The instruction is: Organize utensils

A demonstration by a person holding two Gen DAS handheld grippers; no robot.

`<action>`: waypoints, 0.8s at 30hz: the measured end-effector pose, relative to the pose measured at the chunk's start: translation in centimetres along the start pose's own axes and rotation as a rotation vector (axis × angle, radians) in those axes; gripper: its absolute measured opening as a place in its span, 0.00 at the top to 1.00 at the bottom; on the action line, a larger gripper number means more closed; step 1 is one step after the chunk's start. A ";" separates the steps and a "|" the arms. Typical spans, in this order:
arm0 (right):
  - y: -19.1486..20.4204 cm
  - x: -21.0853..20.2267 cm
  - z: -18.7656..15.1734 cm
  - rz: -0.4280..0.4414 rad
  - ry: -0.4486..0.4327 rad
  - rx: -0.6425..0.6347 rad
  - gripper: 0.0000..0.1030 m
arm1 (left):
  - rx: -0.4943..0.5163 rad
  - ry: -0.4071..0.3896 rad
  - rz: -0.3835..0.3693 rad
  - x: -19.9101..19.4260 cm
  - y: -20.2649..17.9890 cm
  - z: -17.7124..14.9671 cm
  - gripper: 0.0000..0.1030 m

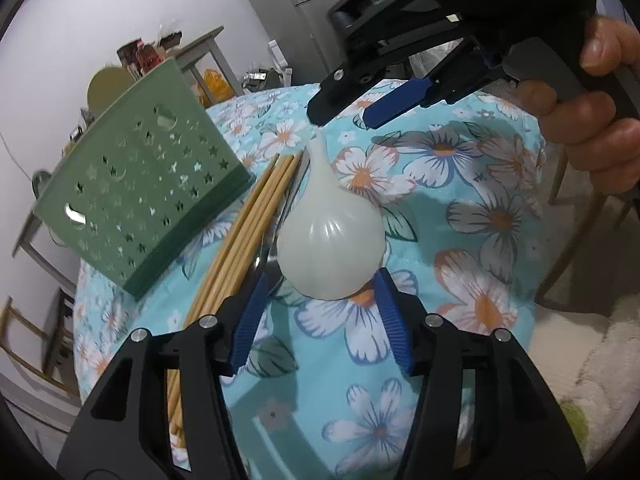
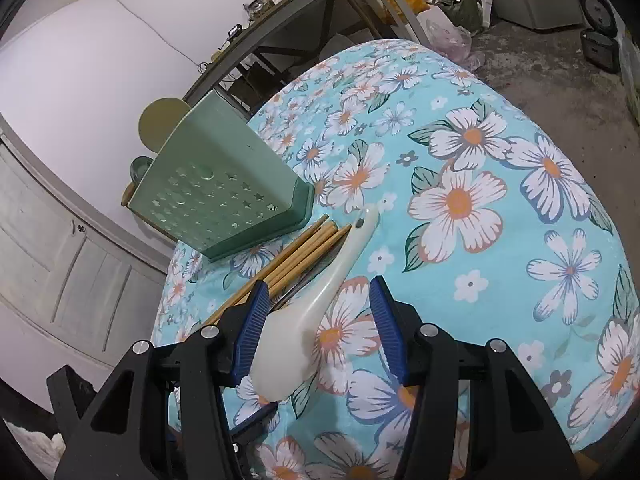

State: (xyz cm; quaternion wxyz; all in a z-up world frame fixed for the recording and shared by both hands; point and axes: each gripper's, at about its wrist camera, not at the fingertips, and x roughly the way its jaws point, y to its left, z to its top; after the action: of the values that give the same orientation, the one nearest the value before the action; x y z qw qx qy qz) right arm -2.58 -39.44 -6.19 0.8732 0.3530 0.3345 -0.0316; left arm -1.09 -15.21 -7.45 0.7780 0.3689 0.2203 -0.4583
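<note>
A white ceramic soup spoon (image 1: 330, 232) lies bowl-down on the floral tablecloth, its handle pointing away in the left wrist view. Several wooden chopsticks (image 1: 248, 224) and a metal utensil lie beside it on its left. A green utensil holder (image 1: 140, 200) with star cut-outs stands left of them. My left gripper (image 1: 320, 300) is open, its blue pads either side of the spoon's bowl. My right gripper (image 2: 316, 300) is open over the spoon (image 2: 320, 300), the chopsticks (image 2: 296, 256) and holder (image 2: 224, 196) beyond; it also shows in the left wrist view (image 1: 360, 108) above the handle tip.
The round table carries a blue floral cloth (image 2: 500, 208). A grey shelf table (image 2: 304, 4) with clutter stands behind it by the white wall. A wooden chair (image 1: 580, 220) stands at the right edge. Boxes and bags sit on the floor (image 2: 452, 4).
</note>
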 end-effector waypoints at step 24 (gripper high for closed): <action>-2.5 0.0 0.6 -0.004 -0.022 0.043 0.50 | -0.092 -0.053 0.001 0.4 2.1 1.4 0.70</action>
State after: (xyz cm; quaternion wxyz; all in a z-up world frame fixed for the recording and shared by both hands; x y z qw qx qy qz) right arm -2.96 -41.66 -7.35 0.8689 0.3708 0.3247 -0.0443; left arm 0.93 -15.84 -6.05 0.8000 0.3204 0.2203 -0.4569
